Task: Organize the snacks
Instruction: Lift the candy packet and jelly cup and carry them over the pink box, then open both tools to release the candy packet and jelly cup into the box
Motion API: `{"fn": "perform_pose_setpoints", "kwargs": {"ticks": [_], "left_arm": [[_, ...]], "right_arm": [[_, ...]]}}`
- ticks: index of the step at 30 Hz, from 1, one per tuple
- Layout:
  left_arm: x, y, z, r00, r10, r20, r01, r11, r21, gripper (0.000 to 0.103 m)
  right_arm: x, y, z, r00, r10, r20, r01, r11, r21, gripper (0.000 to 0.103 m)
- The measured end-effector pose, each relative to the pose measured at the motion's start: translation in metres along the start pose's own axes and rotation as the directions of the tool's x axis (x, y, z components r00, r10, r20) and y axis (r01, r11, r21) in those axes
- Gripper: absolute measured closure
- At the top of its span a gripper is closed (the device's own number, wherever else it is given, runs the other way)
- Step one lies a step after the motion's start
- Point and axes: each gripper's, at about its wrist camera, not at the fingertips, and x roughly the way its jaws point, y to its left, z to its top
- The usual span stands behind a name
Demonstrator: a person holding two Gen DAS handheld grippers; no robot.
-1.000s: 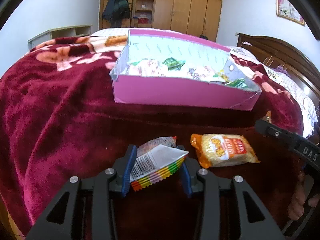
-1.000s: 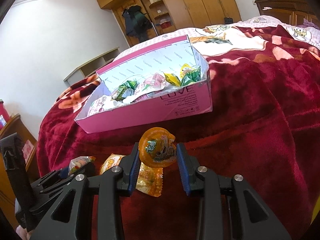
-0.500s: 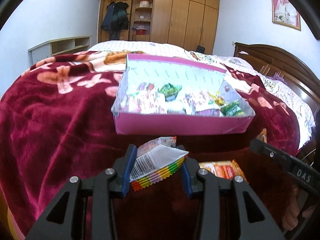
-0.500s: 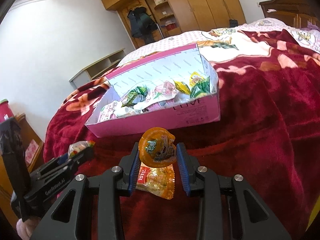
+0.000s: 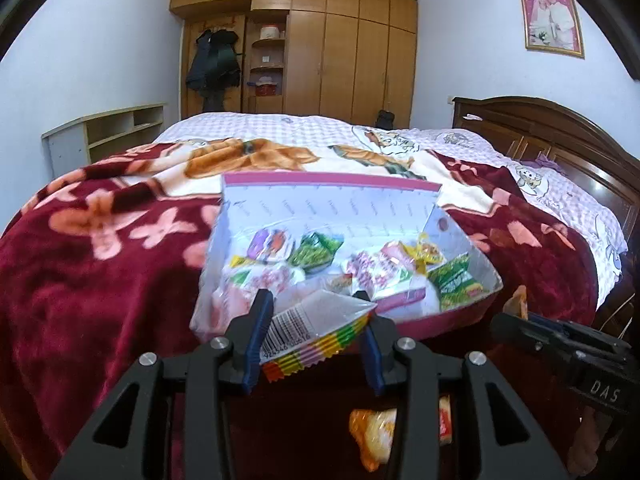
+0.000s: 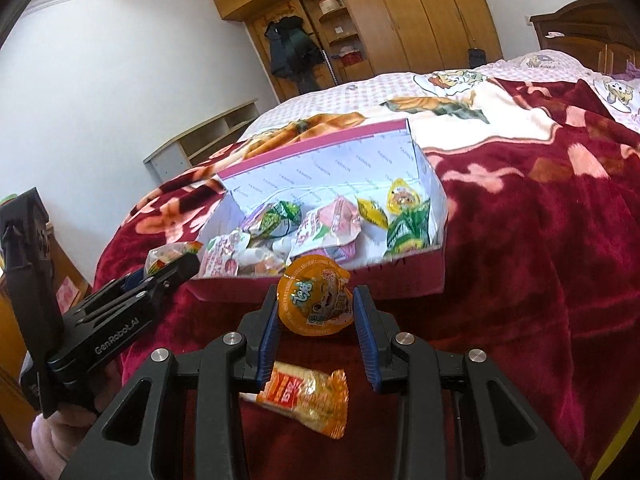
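Note:
My left gripper [image 5: 316, 334] is shut on a rainbow-edged snack packet [image 5: 316, 330] with a barcode, held at the near wall of the pink box [image 5: 424, 316]. My right gripper [image 6: 316, 316] is shut on an orange jelly cup [image 6: 316, 300], just short of the pink box's near wall [image 6: 400, 284]. The box holds several snack packs. An orange snack bag [image 6: 308, 396] lies on the red blanket below the right gripper; it also shows in the left wrist view [image 5: 372, 432]. The left gripper also shows in the right wrist view [image 6: 168, 272].
The box sits on a bed covered by a red floral blanket [image 5: 100, 280]. A wooden headboard [image 5: 560, 136] stands at the right, wardrobes [image 5: 340, 60] at the far wall, and a low shelf [image 5: 104, 132] at the left.
Both grippers have risen and moved forward toward the pink box with their snacks still held. The orange bag has dropped lower in both views.

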Motion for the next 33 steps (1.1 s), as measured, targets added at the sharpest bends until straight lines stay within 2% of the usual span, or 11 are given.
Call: {"fn": "perform_pose_setpoints", "kwargs": {"ticks": [7, 13, 29, 33], "left_arm": [[0.024, -0.015, 0.017, 1.000, -0.021, 0.002, 0.020, 0.999, 0.032, 0.061], [0.051, -0.022, 0.023, 0.999, -0.030, -0.027, 0.031, 0.999, 0.043, 0.061], [0.104, -0.014, 0.015, 0.993, 0.014, -0.118, -0.013, 1.000, 0.012, 0.058], [0.104, -0.015, 0.014, 0.994, 0.036, -0.105, -0.033, 0.999, 0.028, 0.058]], "right_arm": [[0.005, -0.001, 0.017, 1.000, -0.006, 0.010, 0.006, 1.000, -0.021, 0.067], [0.009, -0.004, 0.026, 1.000, -0.018, 0.018, 0.018, 0.999, -0.031, 0.067], [0.025, -0.014, 0.052, 0.999, -0.045, 0.024, 0.046, 0.998, -0.049, 0.067], [0.033, -0.018, 0.060, 0.998, -0.056, 0.022, 0.057, 0.997, -0.047, 0.067]]}}
